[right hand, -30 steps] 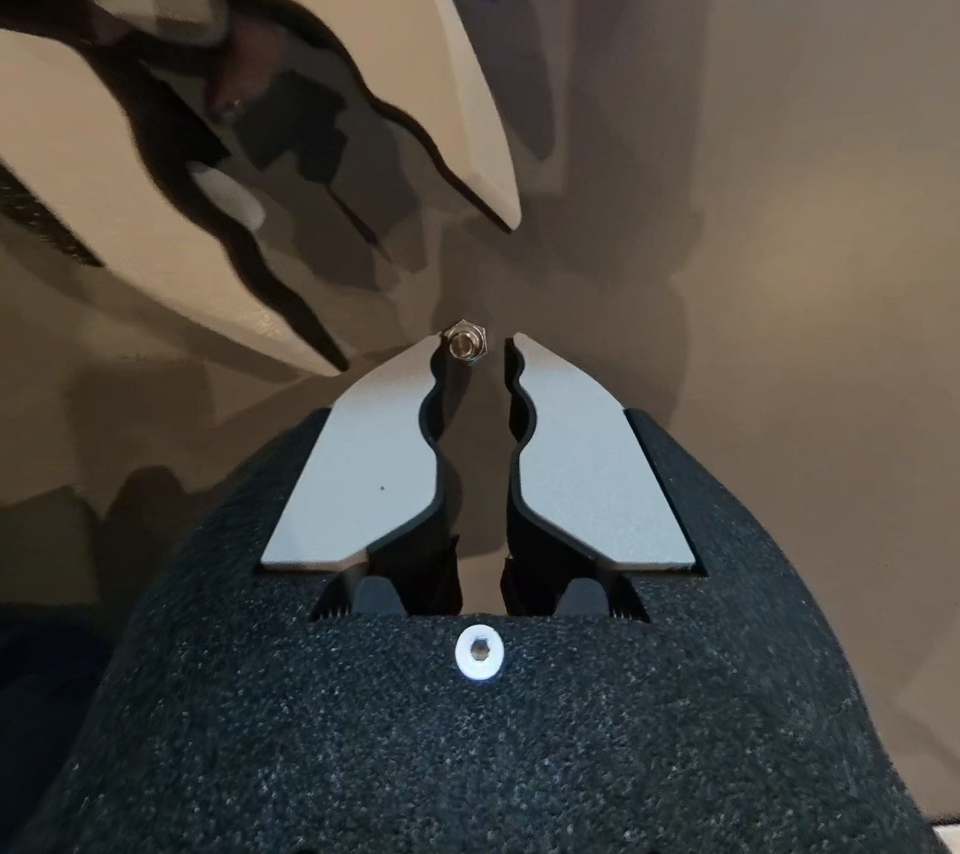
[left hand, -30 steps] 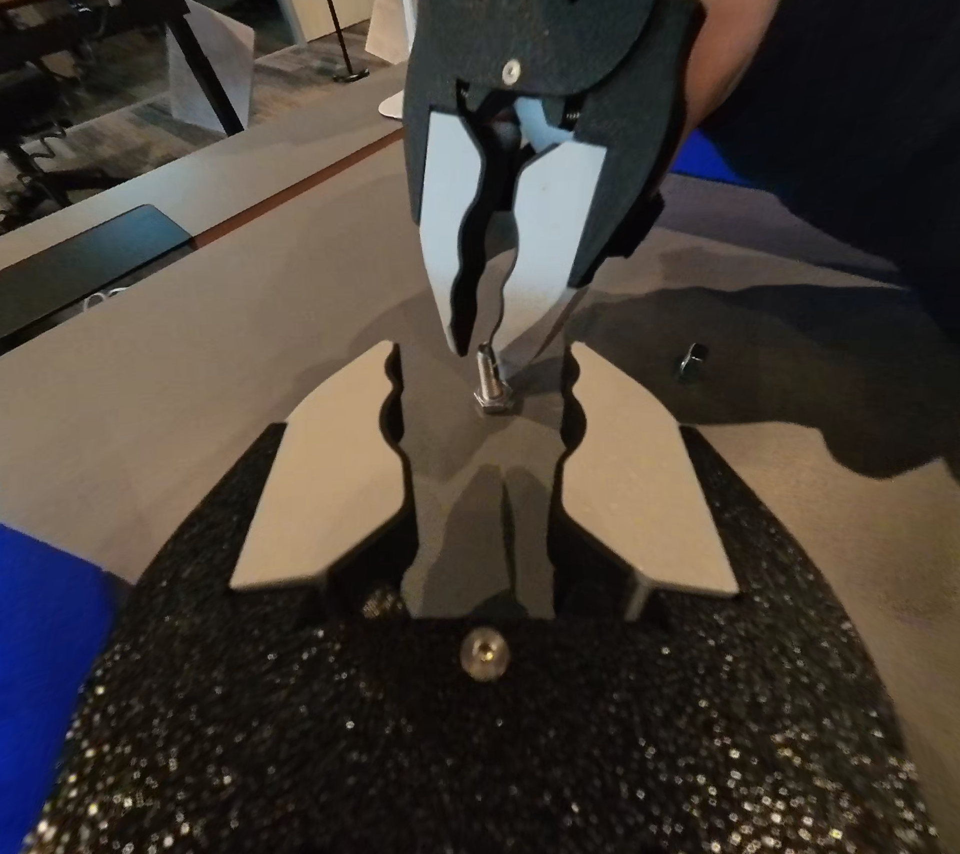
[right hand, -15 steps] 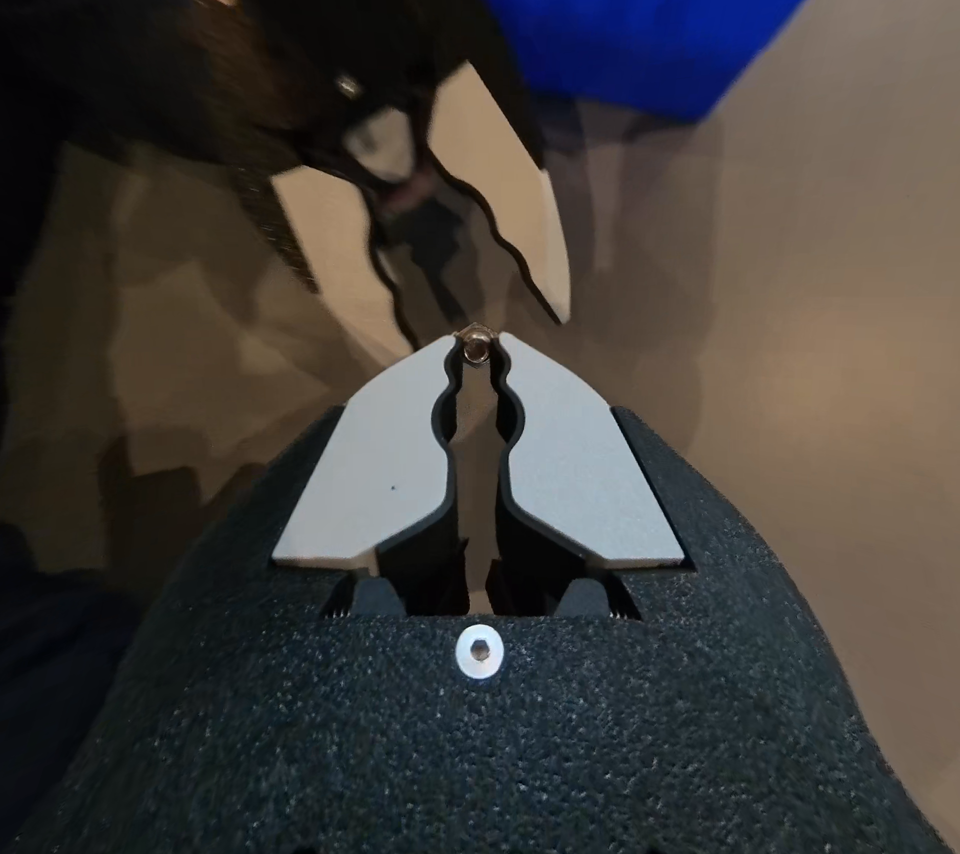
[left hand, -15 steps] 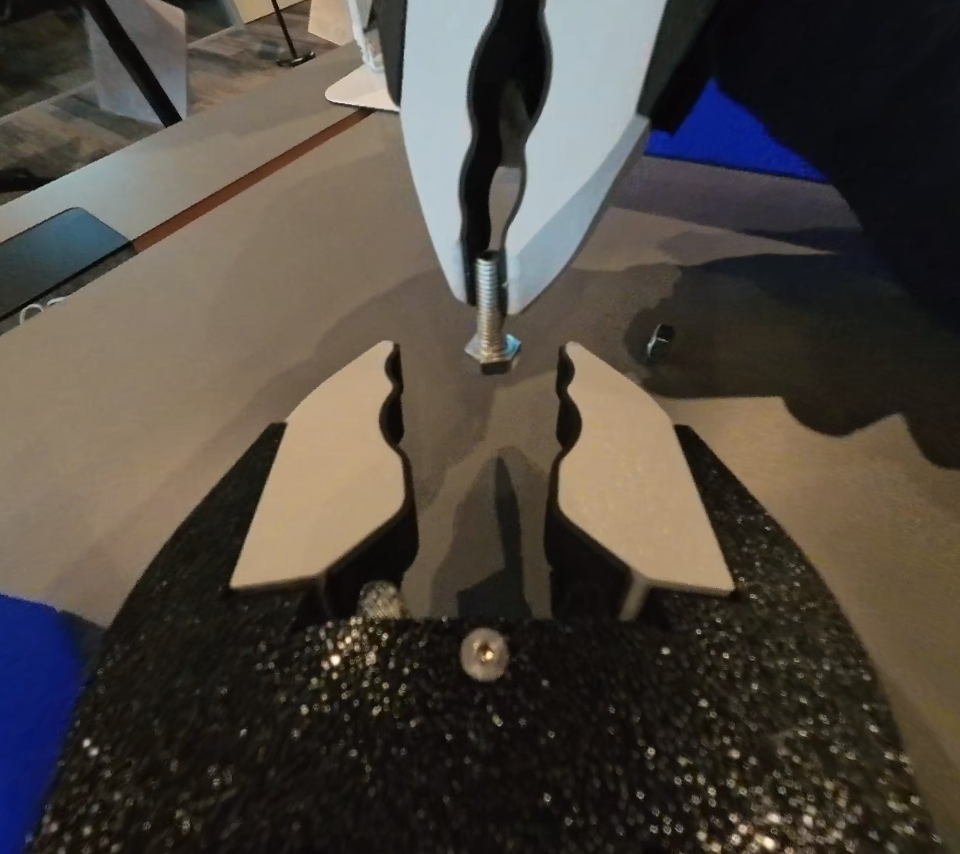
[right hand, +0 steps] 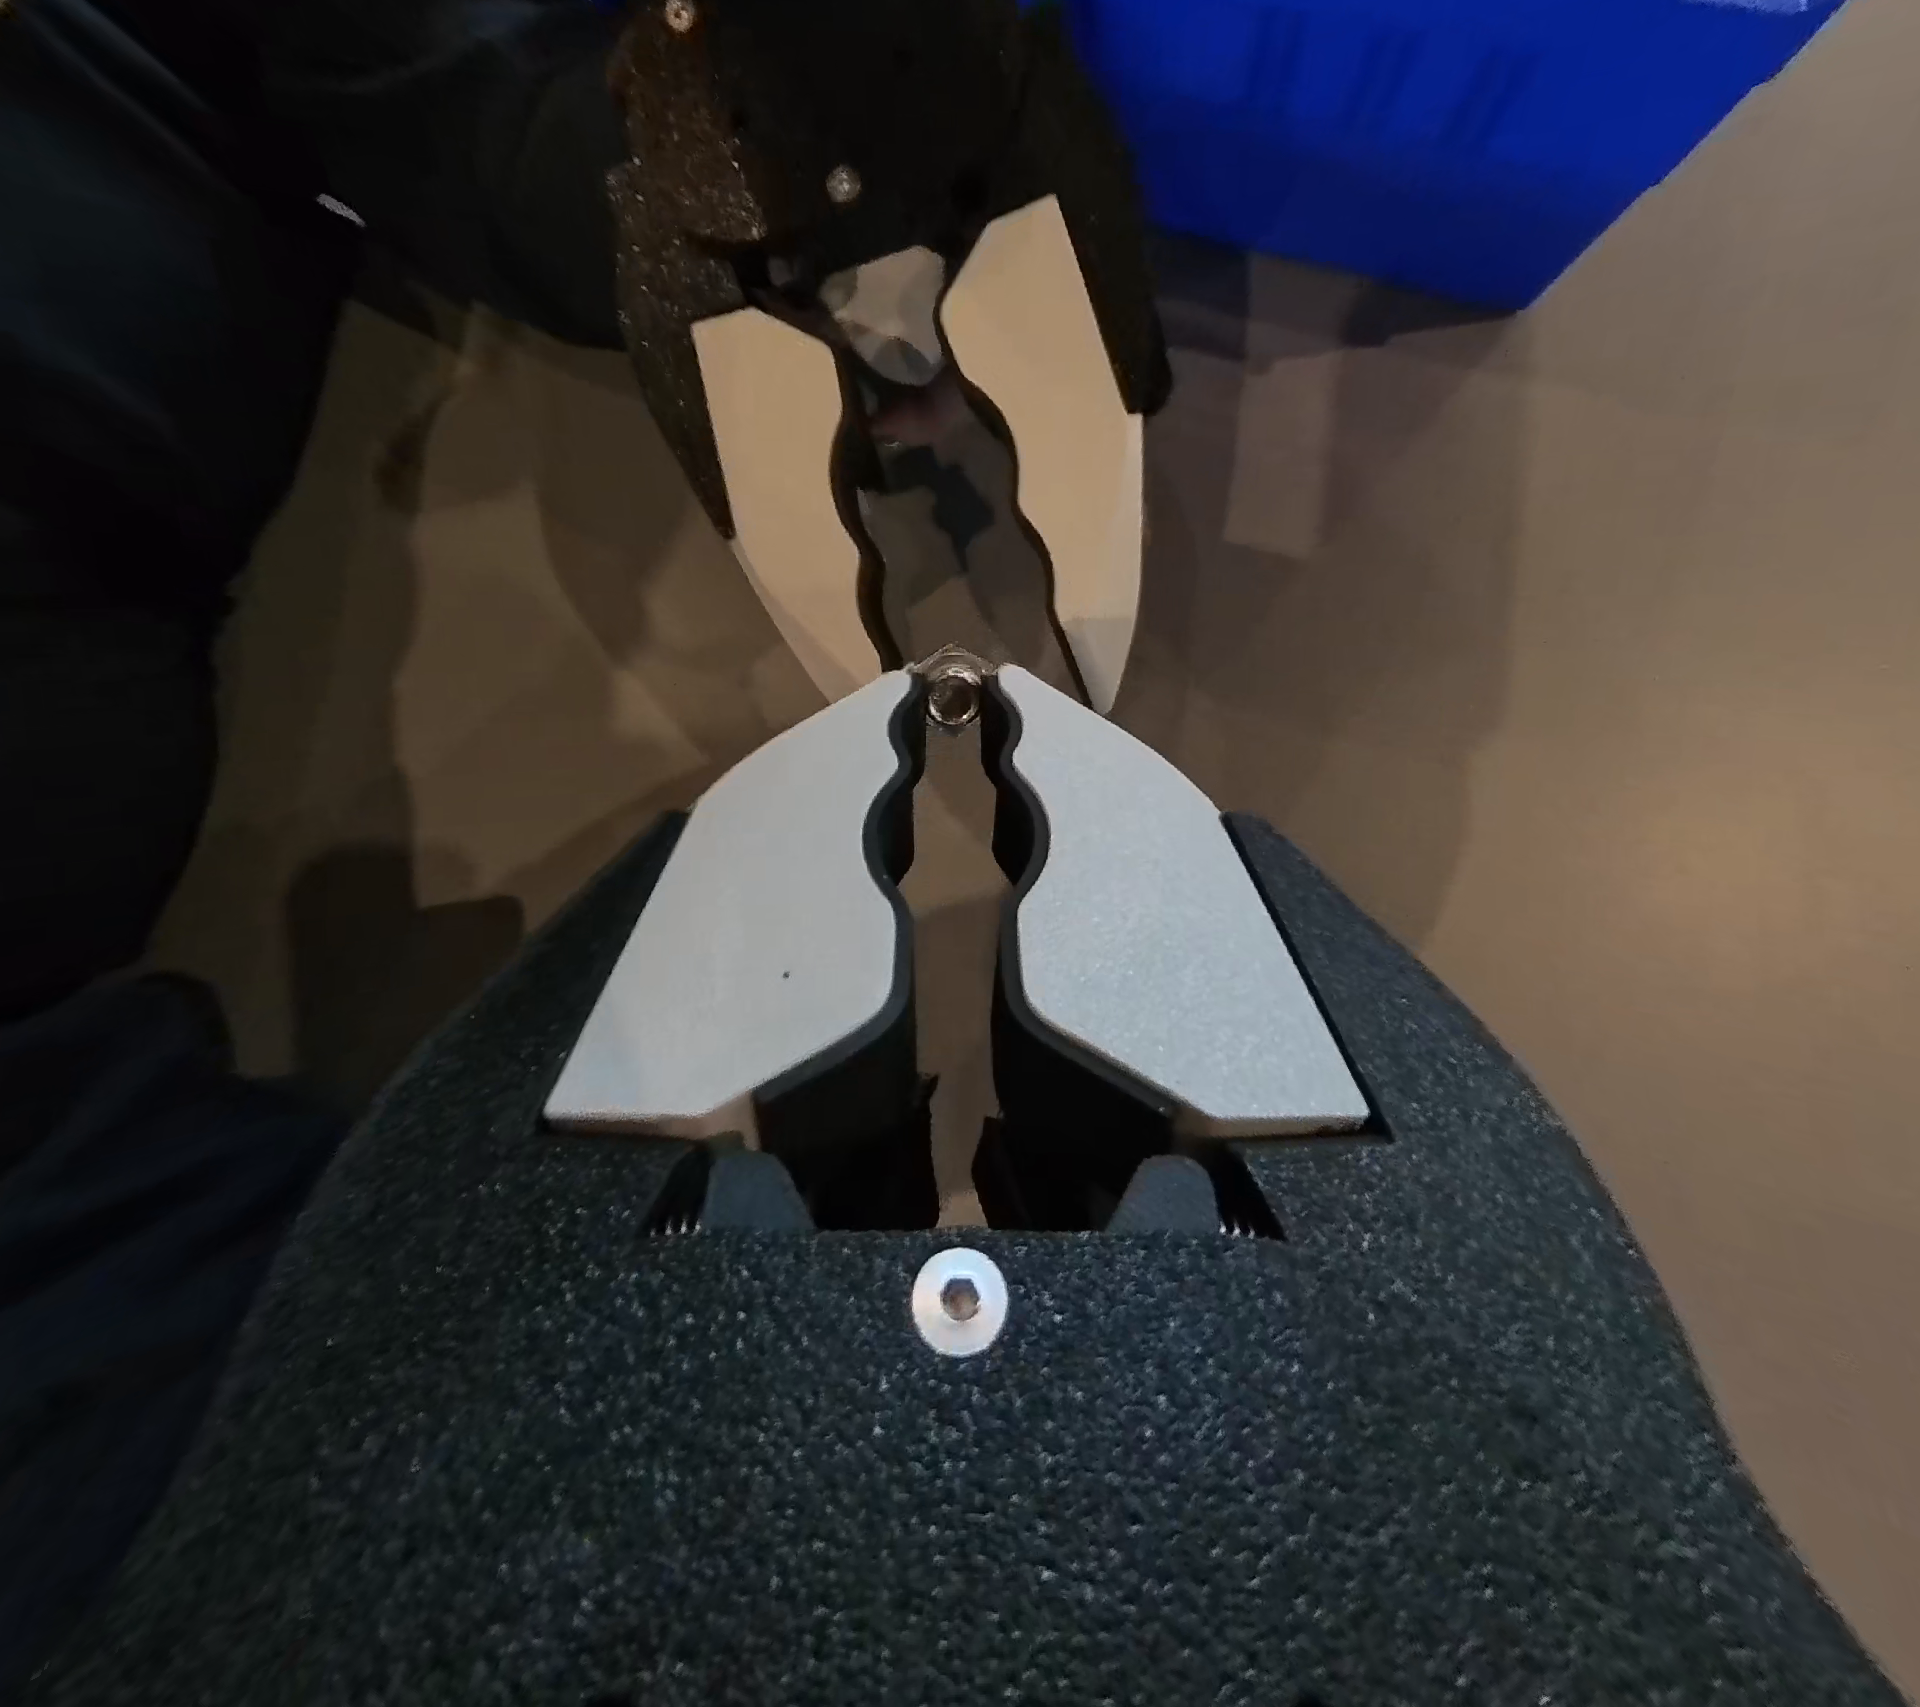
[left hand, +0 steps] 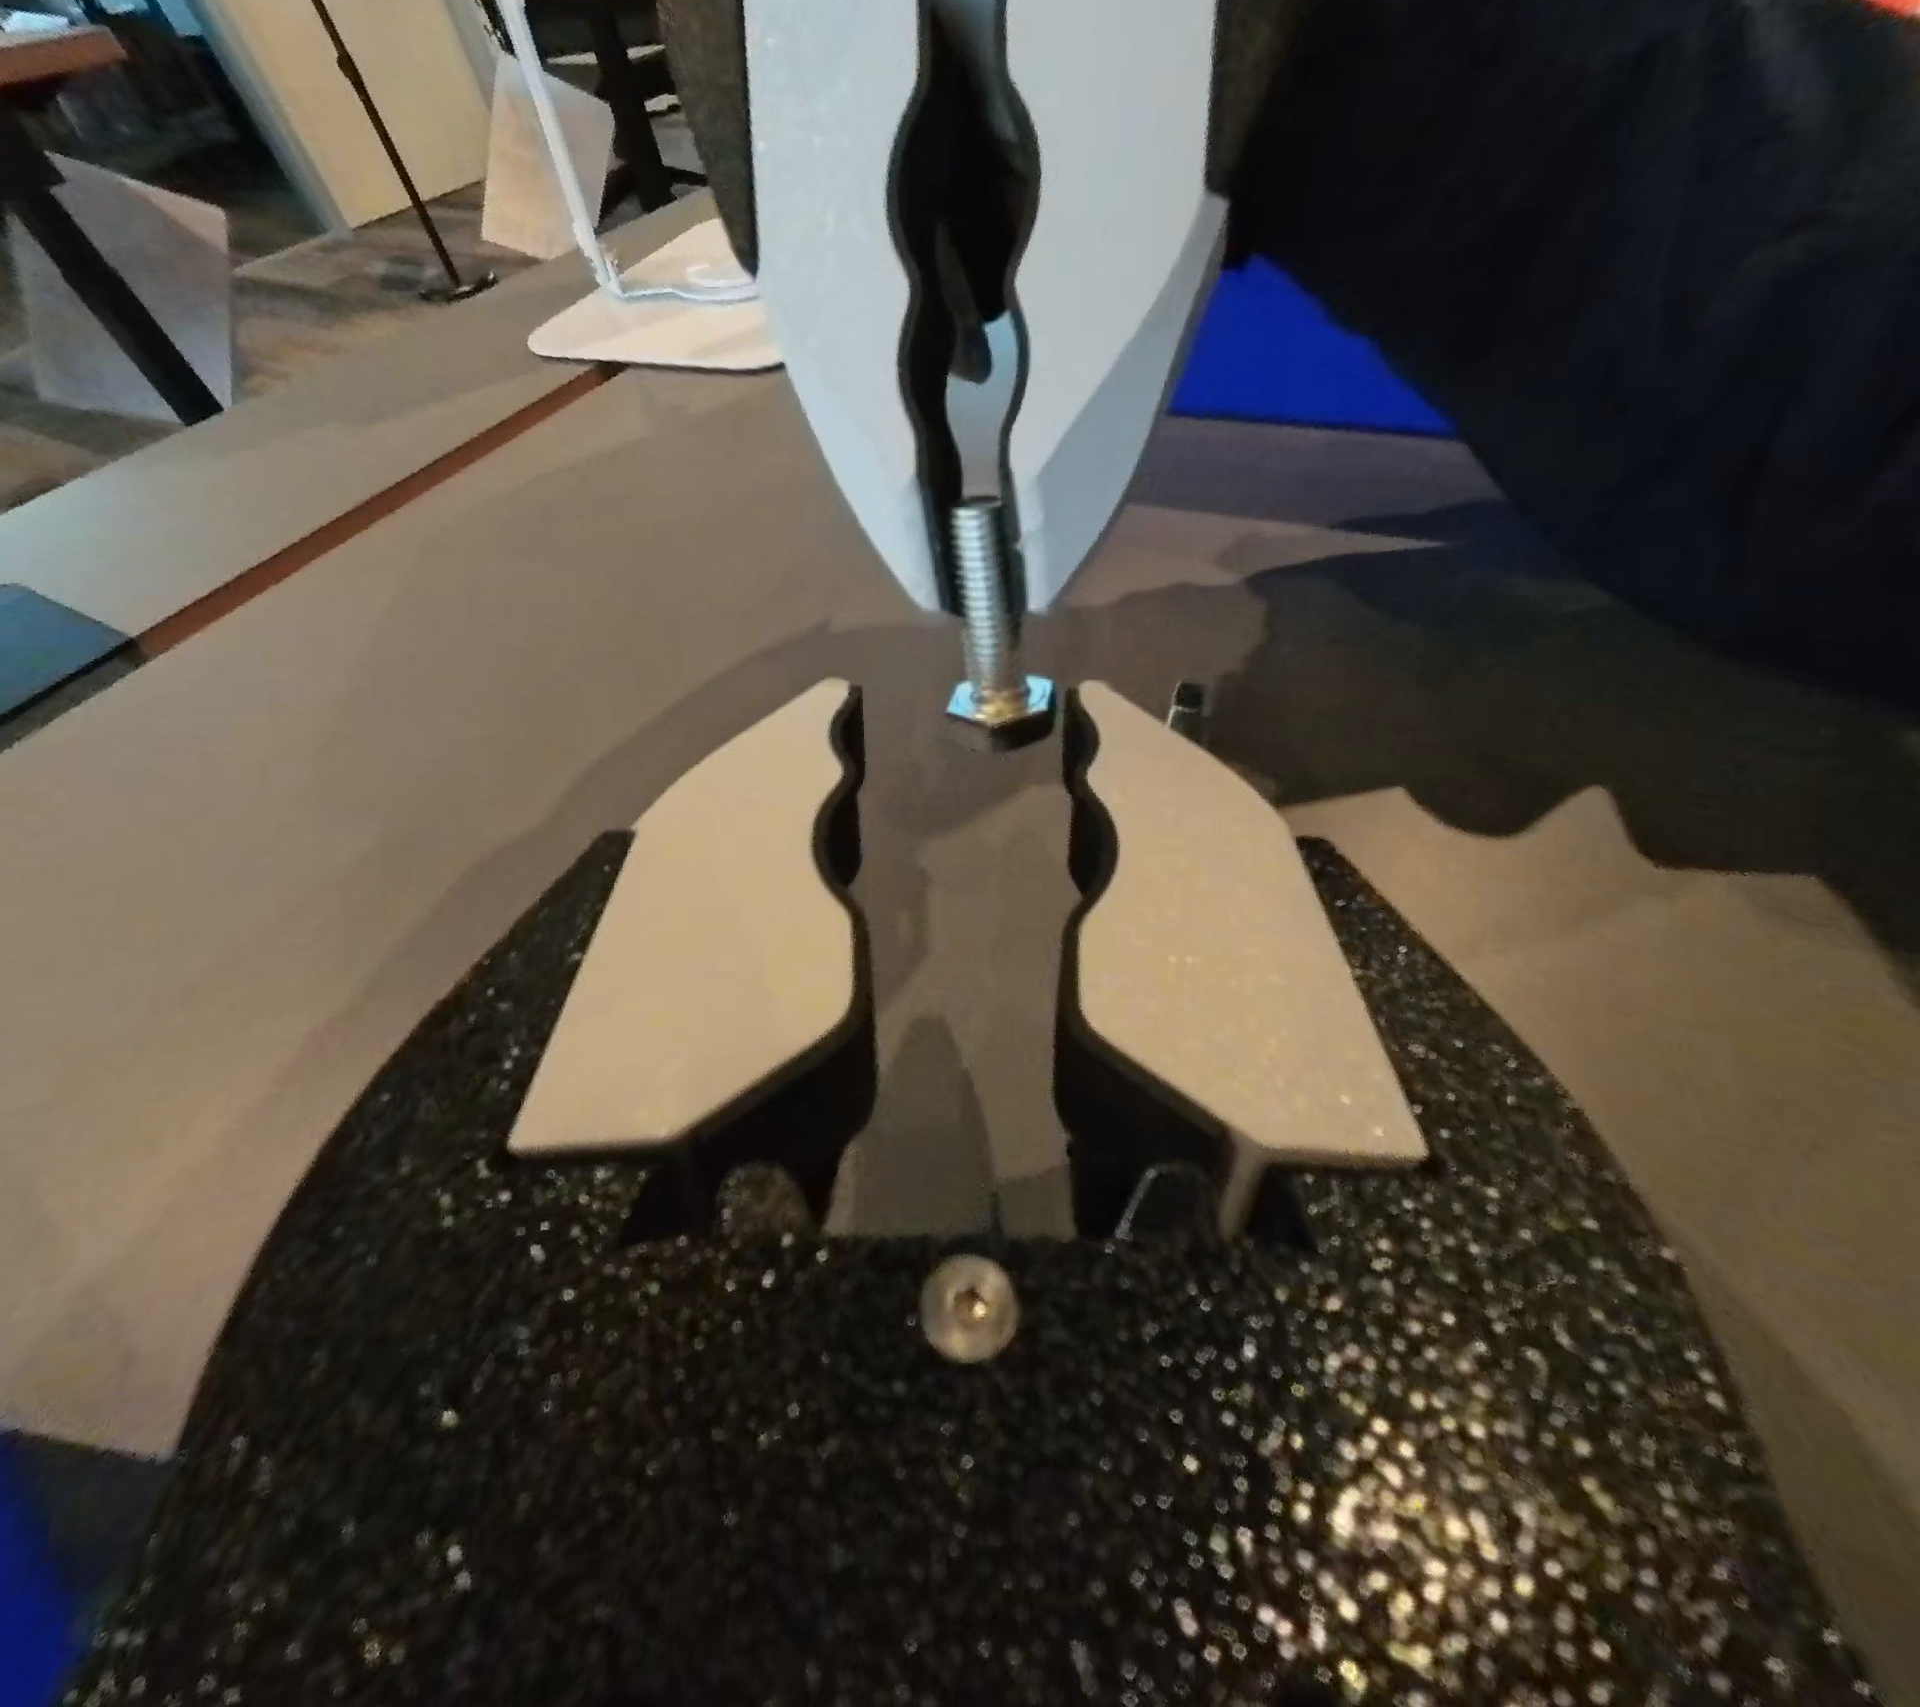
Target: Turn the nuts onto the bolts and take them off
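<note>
A silver bolt points head down, its hex head at or just above the grey table. My right gripper is shut on the bolt's threaded shaft; in the left wrist view it comes down from above. My left gripper is open and empty, low over the table, with the bolt head between its fingertips. Its fingers show beyond the bolt in the right wrist view. A dark nut lies on the table just past the left gripper's right finger, partly hidden.
A blue bin stands on the table behind the left gripper. A dark sleeve holding the right gripper fills the upper right of the left wrist view. Desks and a white stand base lie beyond the table's far edge. The grippers are tip to tip, or close to it.
My right gripper has shut on the bolt's shaft. My left gripper has moved in, so the bolt head now sits between its open fingertips.
</note>
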`<state>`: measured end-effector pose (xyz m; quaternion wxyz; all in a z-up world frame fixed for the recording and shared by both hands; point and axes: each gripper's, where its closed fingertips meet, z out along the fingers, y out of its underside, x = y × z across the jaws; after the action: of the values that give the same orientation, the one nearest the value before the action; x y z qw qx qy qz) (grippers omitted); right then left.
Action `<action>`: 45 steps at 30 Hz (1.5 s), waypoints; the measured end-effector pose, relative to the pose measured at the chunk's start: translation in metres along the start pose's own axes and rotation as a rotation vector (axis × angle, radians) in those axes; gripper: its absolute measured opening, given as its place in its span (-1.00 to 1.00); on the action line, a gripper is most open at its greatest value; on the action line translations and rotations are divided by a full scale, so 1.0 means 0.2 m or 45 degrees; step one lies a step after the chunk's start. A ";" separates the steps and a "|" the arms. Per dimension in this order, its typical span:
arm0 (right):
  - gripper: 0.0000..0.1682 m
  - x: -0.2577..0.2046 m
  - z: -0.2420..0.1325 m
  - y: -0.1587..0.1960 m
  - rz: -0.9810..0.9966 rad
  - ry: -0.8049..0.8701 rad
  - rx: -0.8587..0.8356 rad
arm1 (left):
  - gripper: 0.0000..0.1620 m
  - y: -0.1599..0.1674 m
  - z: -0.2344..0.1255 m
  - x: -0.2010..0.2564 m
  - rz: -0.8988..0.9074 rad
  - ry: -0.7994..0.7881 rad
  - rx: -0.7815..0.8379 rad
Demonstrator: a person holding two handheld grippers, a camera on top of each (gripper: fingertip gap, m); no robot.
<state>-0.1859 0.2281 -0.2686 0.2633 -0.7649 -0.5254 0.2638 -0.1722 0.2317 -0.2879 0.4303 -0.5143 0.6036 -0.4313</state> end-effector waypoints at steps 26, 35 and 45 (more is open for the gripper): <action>-0.88 -0.07 -0.05 -0.04 -0.040 -0.077 0.090 | -0.75 -0.11 -0.05 0.09 -0.008 0.168 0.221; -0.88 -0.08 -0.05 -0.04 -0.076 -0.078 0.093 | -0.74 -0.11 -0.04 0.11 -0.035 0.209 0.215; -0.88 -0.09 -0.06 -0.04 -0.102 -0.075 0.094 | -0.78 -0.12 -0.04 0.13 -0.134 0.274 0.209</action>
<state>-0.1880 0.2115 -0.2521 0.2863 -0.7248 -0.5530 0.2946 -0.1766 0.2050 -0.2654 0.3806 -0.4591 0.5810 -0.5538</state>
